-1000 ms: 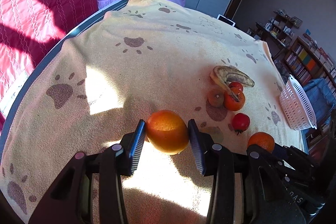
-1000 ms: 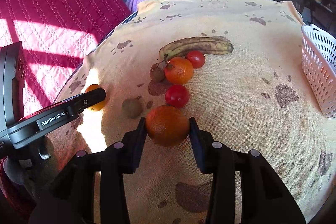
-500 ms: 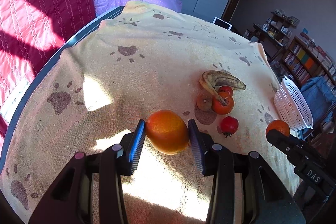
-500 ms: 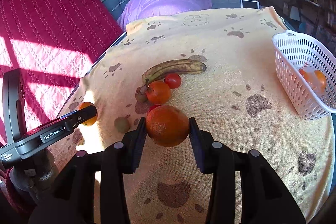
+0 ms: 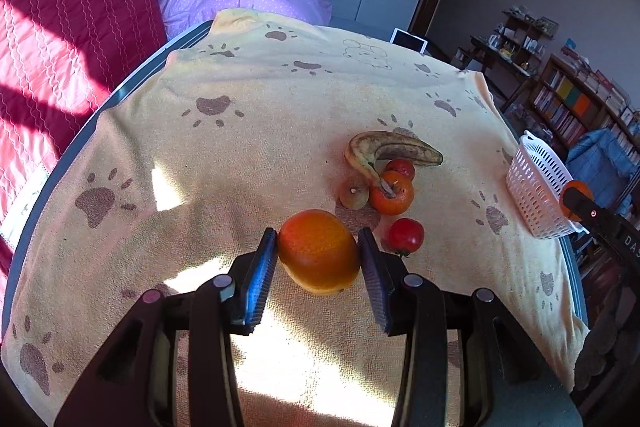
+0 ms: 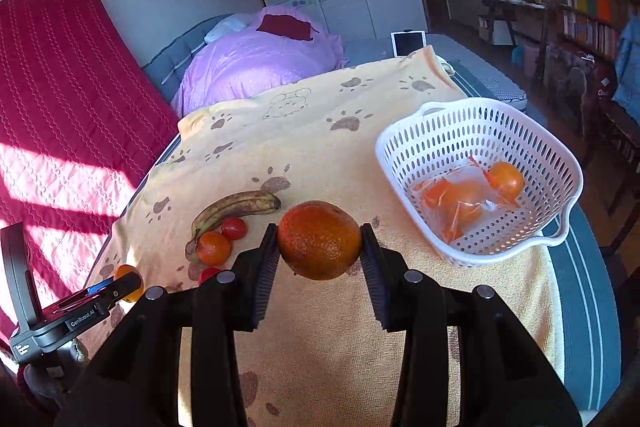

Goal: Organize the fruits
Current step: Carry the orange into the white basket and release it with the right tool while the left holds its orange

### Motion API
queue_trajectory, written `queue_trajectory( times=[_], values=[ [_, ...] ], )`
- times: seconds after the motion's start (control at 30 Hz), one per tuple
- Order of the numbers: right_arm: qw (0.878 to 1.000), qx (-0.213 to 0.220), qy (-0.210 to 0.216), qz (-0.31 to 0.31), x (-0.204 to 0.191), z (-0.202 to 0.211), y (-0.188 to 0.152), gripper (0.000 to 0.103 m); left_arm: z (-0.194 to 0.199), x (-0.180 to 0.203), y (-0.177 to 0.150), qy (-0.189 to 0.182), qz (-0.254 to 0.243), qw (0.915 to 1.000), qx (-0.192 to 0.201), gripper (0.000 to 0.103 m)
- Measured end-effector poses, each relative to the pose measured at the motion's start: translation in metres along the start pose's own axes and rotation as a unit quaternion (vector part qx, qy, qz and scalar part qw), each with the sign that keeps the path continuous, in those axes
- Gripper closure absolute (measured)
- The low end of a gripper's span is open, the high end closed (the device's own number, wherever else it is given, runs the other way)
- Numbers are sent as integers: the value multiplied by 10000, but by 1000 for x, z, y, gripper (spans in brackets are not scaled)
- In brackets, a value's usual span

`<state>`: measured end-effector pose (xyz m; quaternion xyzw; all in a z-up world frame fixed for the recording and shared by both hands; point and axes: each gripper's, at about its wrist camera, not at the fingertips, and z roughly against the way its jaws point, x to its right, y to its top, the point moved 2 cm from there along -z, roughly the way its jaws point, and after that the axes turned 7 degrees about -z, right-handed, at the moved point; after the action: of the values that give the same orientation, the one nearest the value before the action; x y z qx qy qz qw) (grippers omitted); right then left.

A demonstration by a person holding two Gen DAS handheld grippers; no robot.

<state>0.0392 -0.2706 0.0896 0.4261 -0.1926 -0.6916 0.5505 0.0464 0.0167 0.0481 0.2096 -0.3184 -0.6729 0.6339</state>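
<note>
Jaws of both grippers are closed on fruit. The right gripper (image 6: 319,247) clamps a dark orange (image 6: 319,239) between its pads and holds it clear of the cloth, short of the white basket (image 6: 568,211). The left gripper (image 5: 318,259) clamps a lighter orange (image 5: 319,251) low over the sunlit patch of the paw-print cloth (image 5: 248,155).

Step in hand, by judgement: carrying to the basket, right side first. The basket already contains a small orange (image 6: 506,180) and a clear bag of orange fruit (image 6: 456,201). The next move calls for lifting over the near rim and releasing on the bare floor of the basket, not on the bag.

Loose fruit remaining: a banana (image 5: 390,149), a tangerine (image 5: 391,193), two tomatoes (image 5: 405,235) and a brownish fruit (image 5: 353,194), clustered near mid-cloth.

Edges: the basket sits near the right edge of the cloth-covered surface, with the drop to the floor just beyond. A hard push on the rim could, by judgement, slide it off. Open cloth between cluster and basket gives free passage.
</note>
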Motion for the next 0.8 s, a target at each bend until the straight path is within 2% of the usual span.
queue_trajectory(
  times=[0.33,0.67,0.73,0.8],
  values=[
    [9966,389,-543,-484,57,10,22,61,-1,15,5,-30,-160,9999,2,61],
    [9940,383,-786,-655,80,0,20,61,-1,26,8,-25,-261,9997,-2,61],
    [9936,428,-800,-678,81,1,19,56,-1,28,8,-20,-278,9996,-6,61],
    [9926,518,-815,-735,82,2,20,44,-1,30,9,-22,-297,9996,-9,61]
  ],
)
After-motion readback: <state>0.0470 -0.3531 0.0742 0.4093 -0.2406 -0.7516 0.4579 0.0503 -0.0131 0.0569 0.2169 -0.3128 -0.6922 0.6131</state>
